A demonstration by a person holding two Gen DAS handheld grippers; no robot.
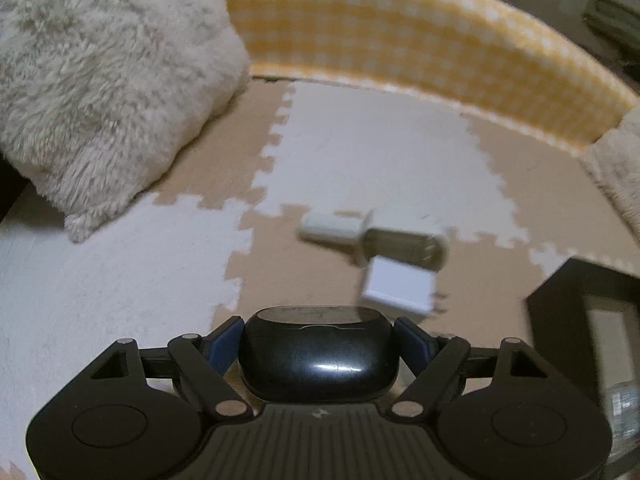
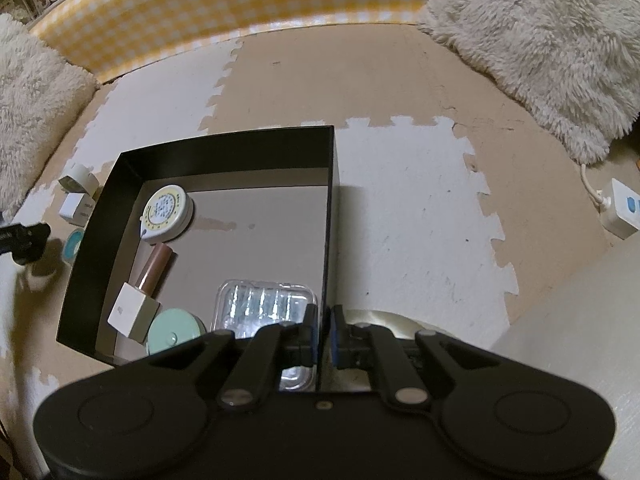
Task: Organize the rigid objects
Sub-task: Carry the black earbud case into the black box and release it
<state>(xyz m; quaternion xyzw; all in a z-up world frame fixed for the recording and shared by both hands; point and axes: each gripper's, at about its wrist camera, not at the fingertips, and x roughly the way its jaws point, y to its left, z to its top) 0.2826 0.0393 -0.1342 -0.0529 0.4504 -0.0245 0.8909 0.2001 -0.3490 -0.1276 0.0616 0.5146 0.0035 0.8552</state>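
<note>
Two fluffy cushions (image 2: pixel 552 40) flanking the black box (image 2: pixel 240 148)

Black case (image 1: pixel 318 354); black box (image 2: pixel 224 148); yellow-white checked cushion (image 2: pixel 224 8).

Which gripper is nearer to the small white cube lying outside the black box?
Left. The left gripper, holding a glossy black case, hovers just before the cube; the right gripper clamps the box's wall opposite.

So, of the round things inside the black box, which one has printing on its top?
The white tape measure at the far left corner of the black box: its top shows a yellow ring and small print. The green disc near the right gripper is plain.
</note>
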